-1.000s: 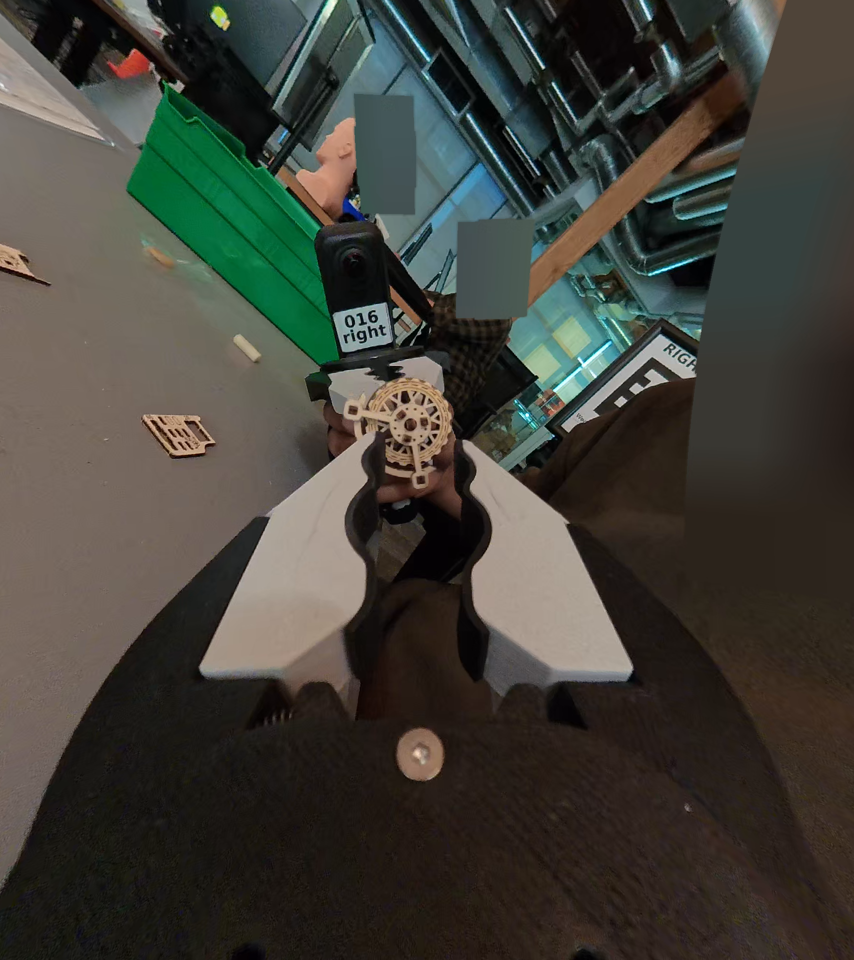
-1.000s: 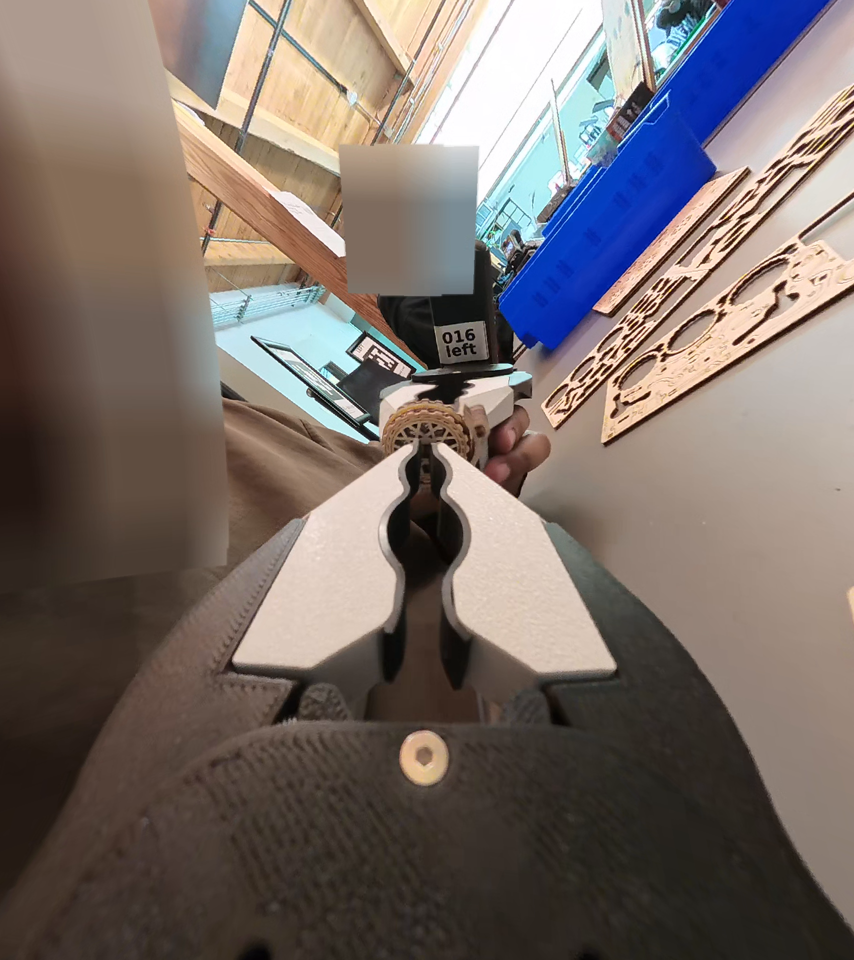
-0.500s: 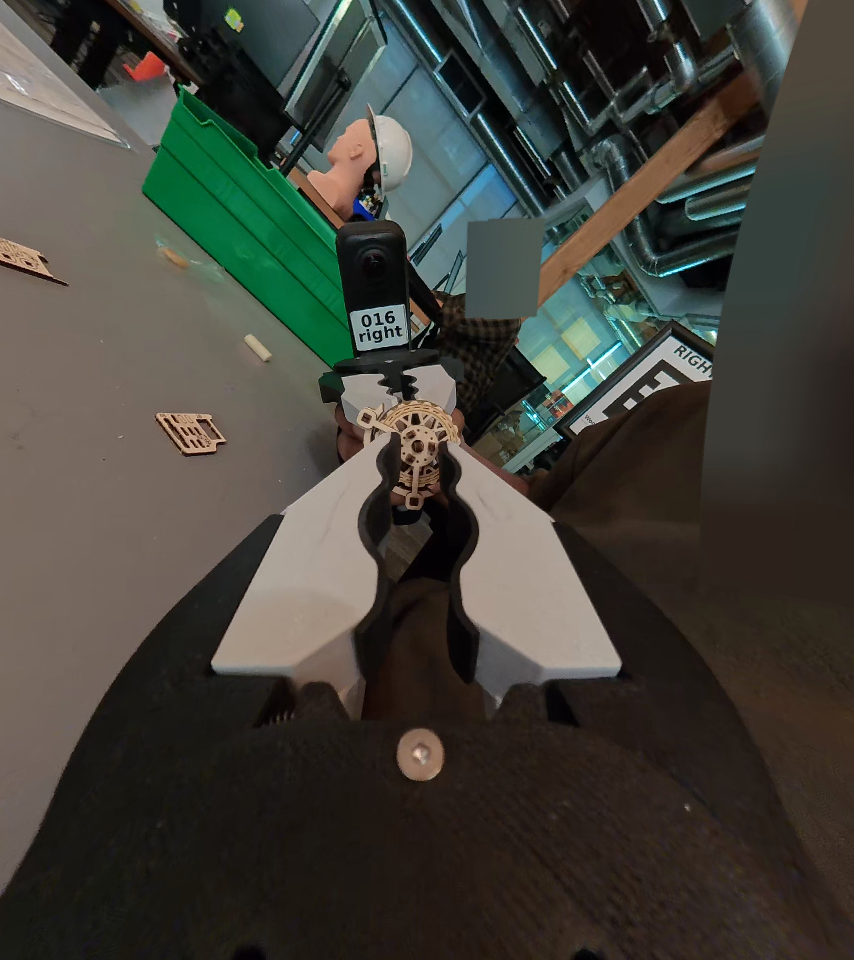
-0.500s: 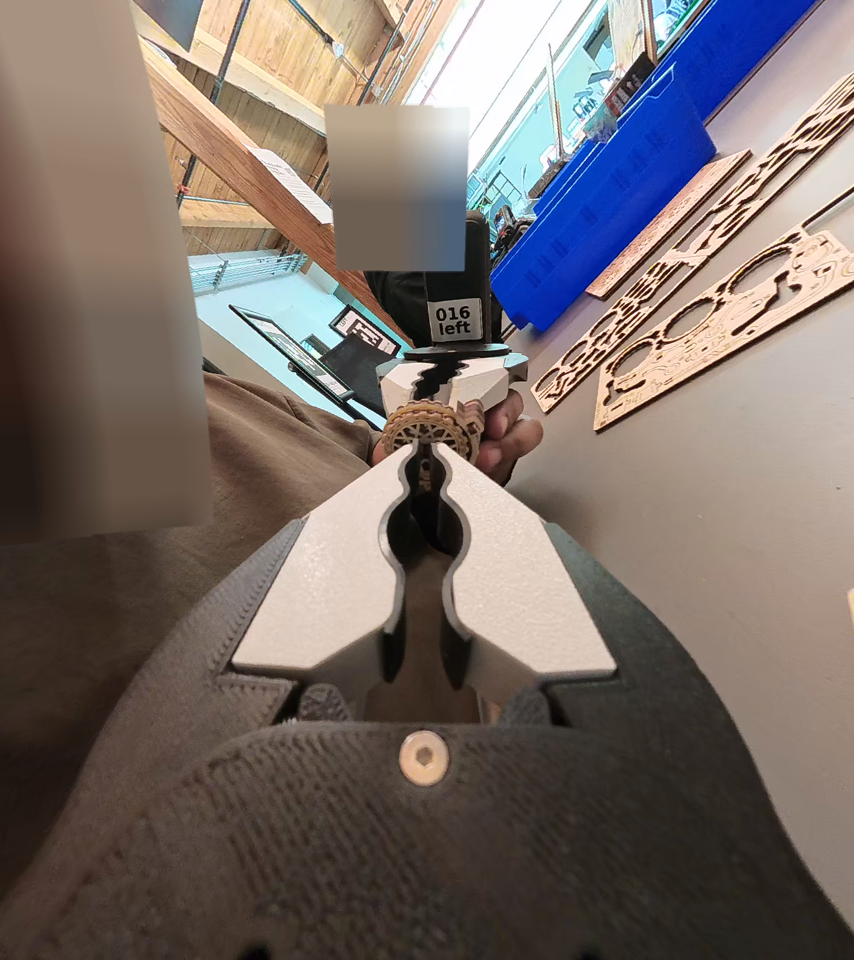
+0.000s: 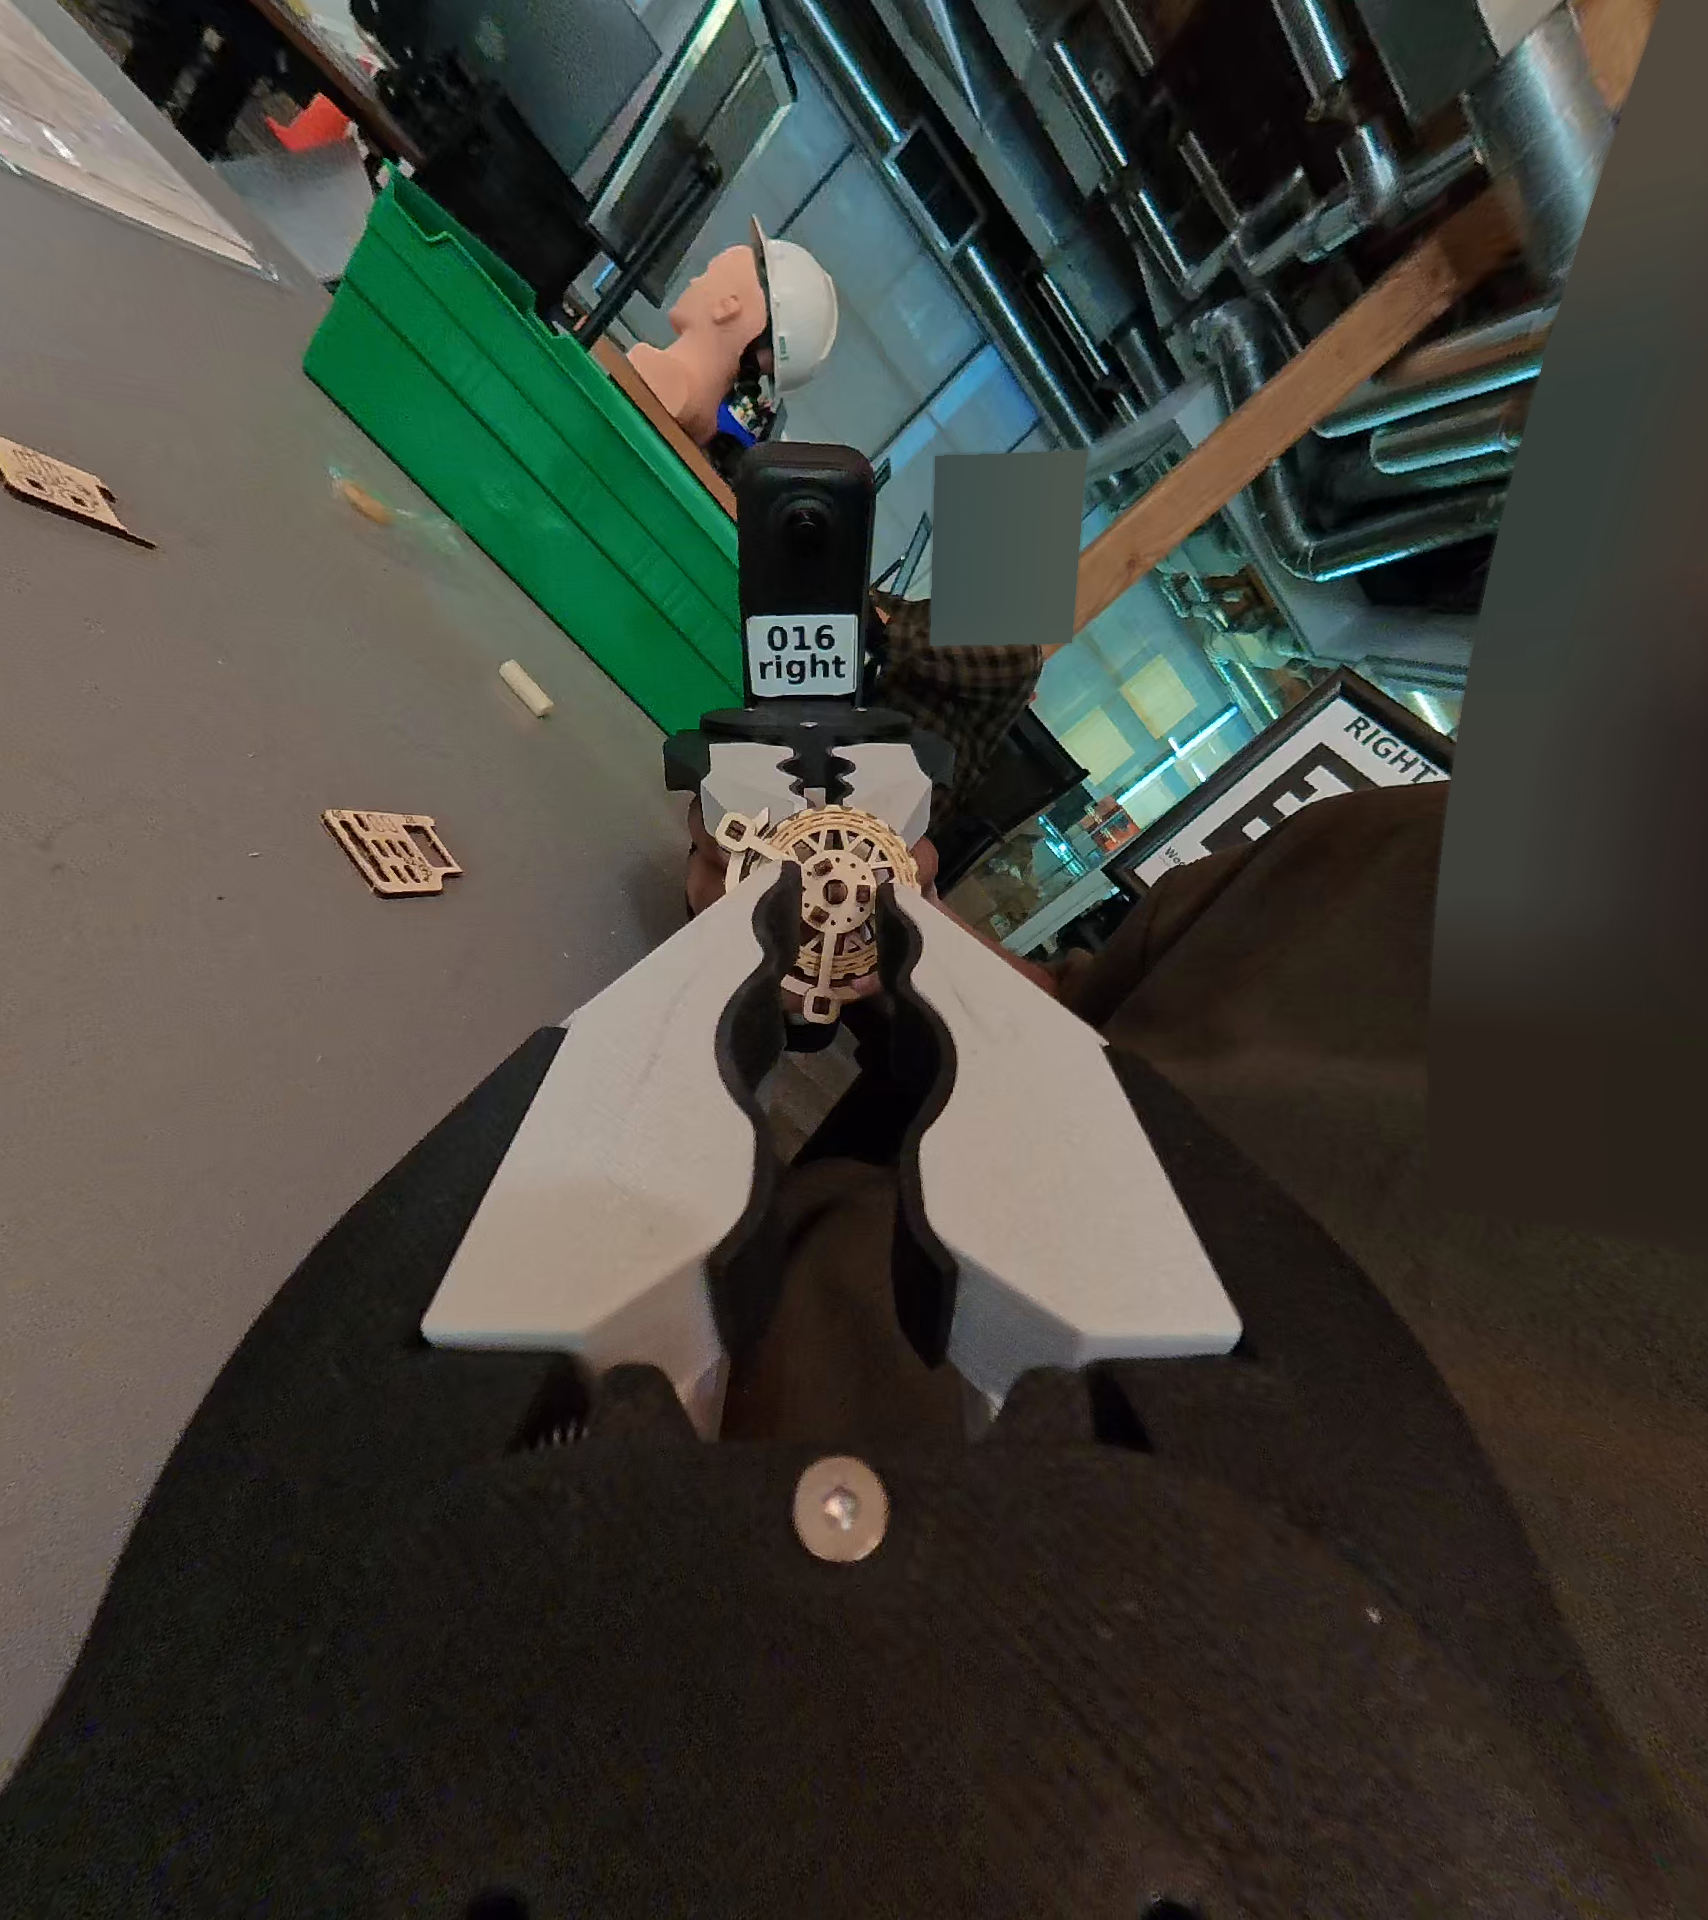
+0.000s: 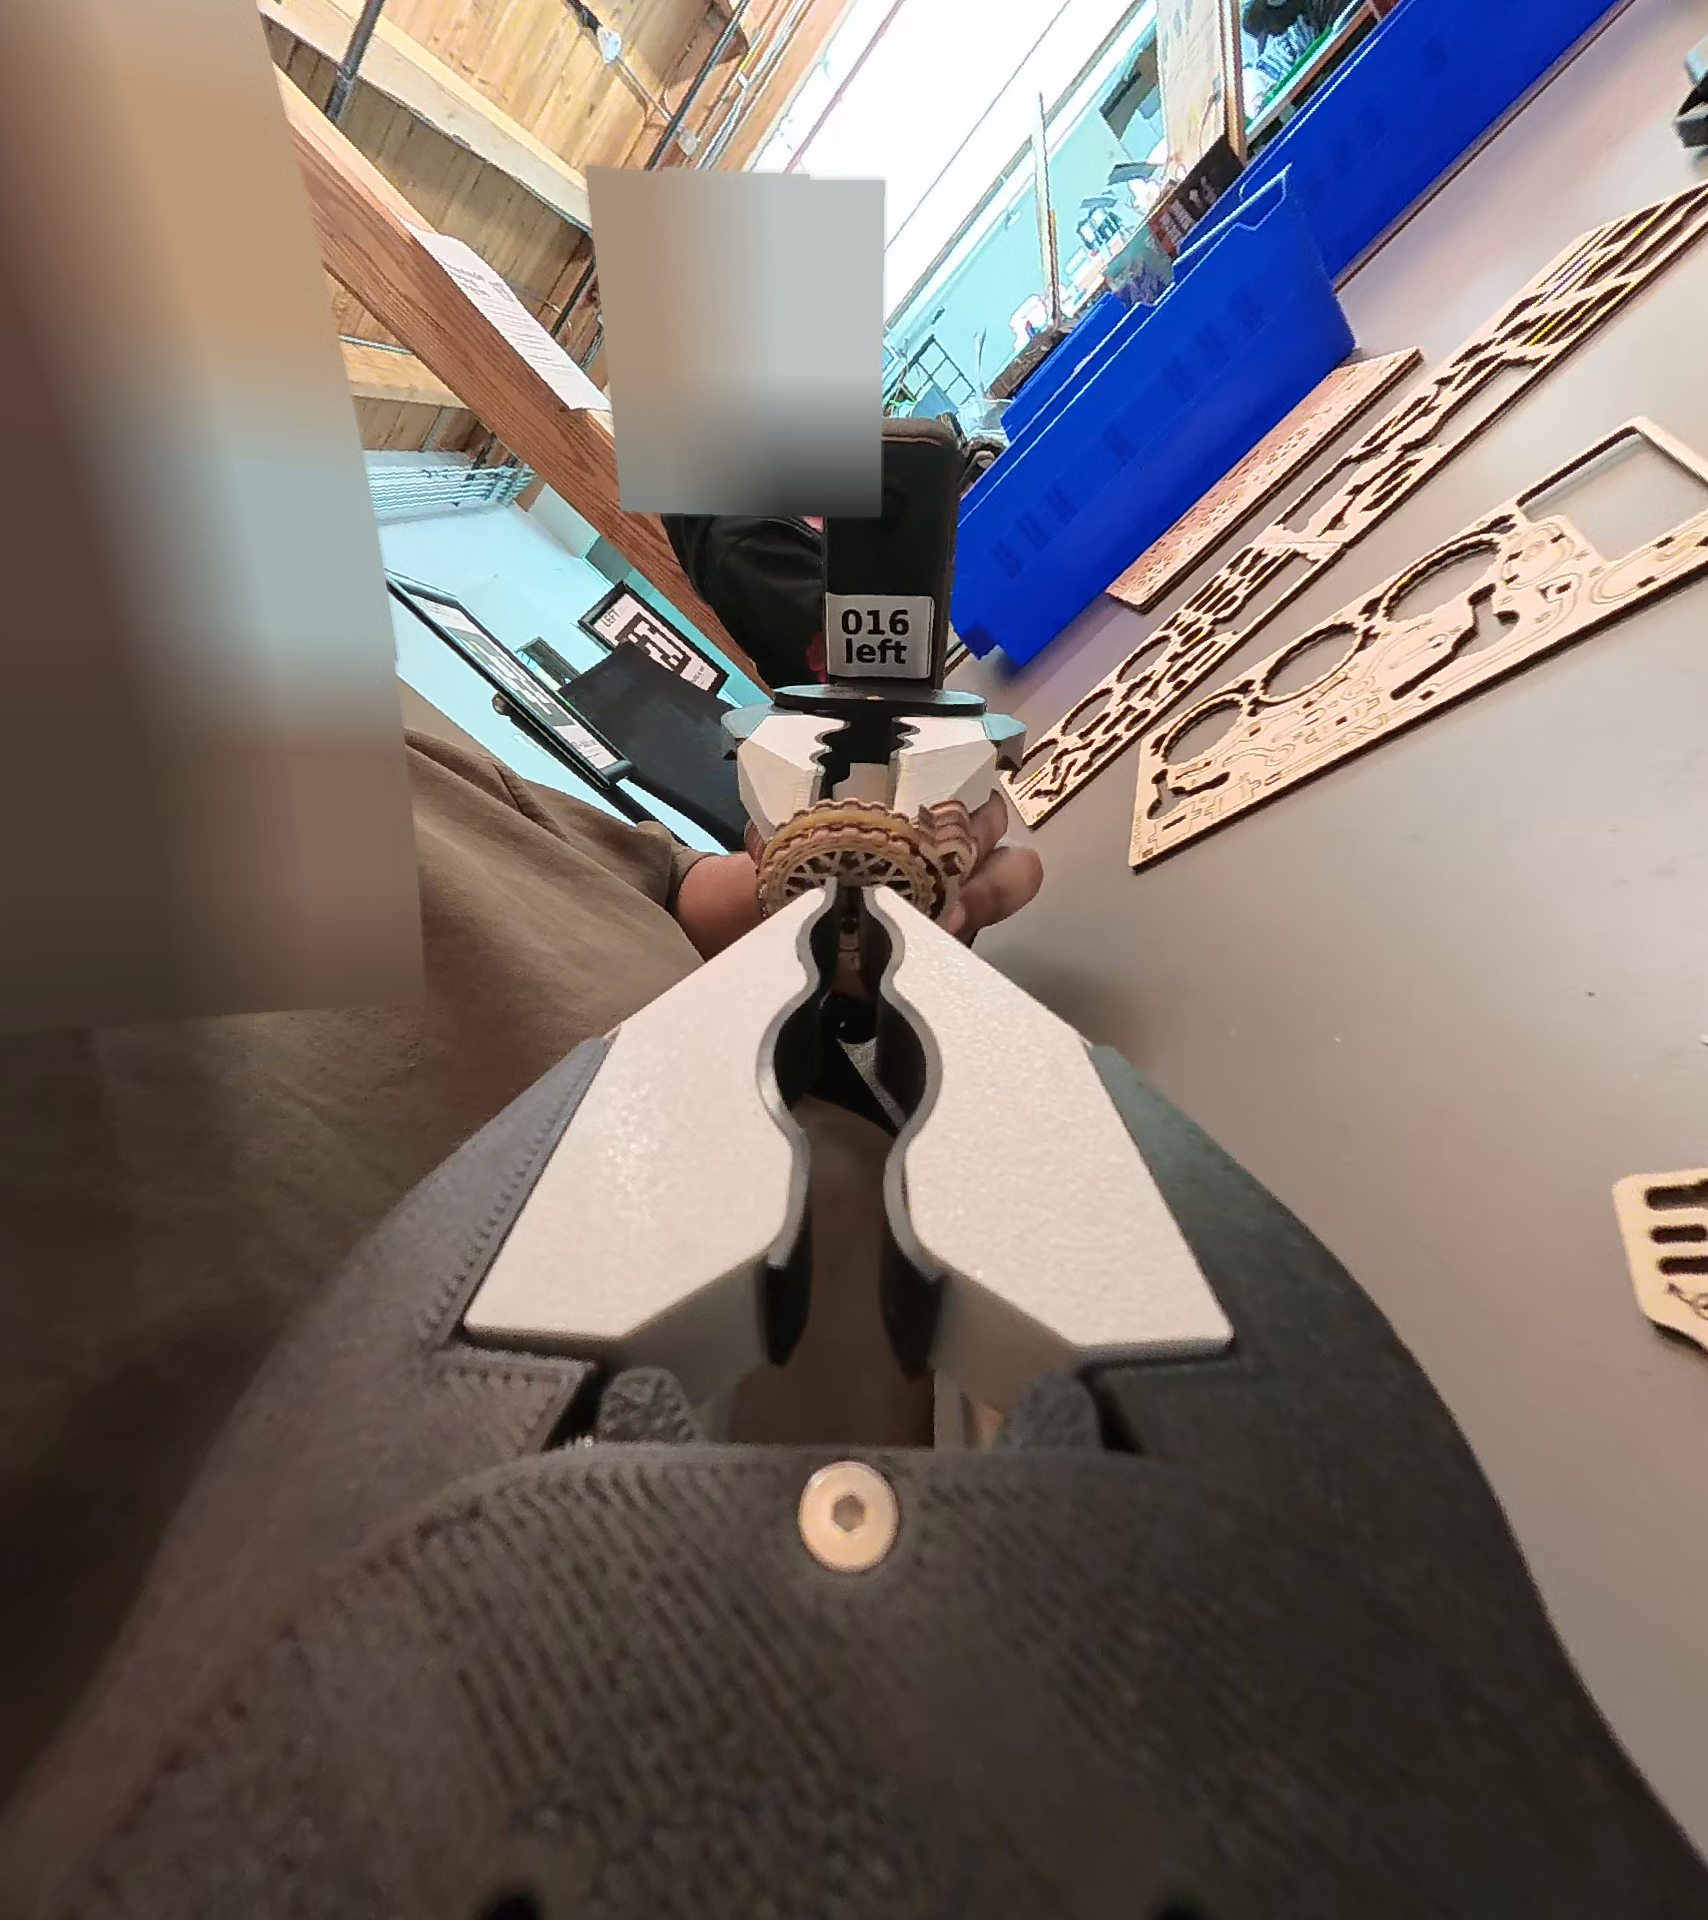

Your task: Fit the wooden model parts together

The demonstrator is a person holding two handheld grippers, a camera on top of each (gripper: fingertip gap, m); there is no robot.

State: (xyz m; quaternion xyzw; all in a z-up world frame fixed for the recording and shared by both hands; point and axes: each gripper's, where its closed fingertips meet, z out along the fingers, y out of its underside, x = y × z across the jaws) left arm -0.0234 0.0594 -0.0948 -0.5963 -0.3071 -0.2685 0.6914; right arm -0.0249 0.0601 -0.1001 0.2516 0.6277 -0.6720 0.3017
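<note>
The wooden gear assembly (image 5: 834, 904) is held in mid-air between the two grippers, which face each other tip to tip above the near edge of the grey table (image 5: 154, 935). In the left wrist view its spoked face is seen at 12 o'clock from the left gripper (image 5: 834, 899), whose jaws are nearly closed on it, with a narrow gap left by the wood. The right gripper (image 6: 855, 899) is likewise closed almost fully; a thin part of the assembly appears to be pinched at its tips, though the contact itself is hidden.

A slip is judged the main risk: with both grips so near the rim, any twist of one gripper against the other could lever the thin laser-cut pieces apart or snap a spoke. A tab pushed in askew could jam.

The toothed rim (image 6: 850, 831) and a small side piece are shown only in the right wrist view, with the cut-out sheets (image 6: 1432, 665) and blue bin (image 6: 1162, 436) at 1 to 2 o'clock. The spoked hub, a green bin (image 5: 517, 436) at 11 o'clock and small offcuts (image 5: 391, 850) at 9 to 10 o'clock are shown only in the left.
</note>
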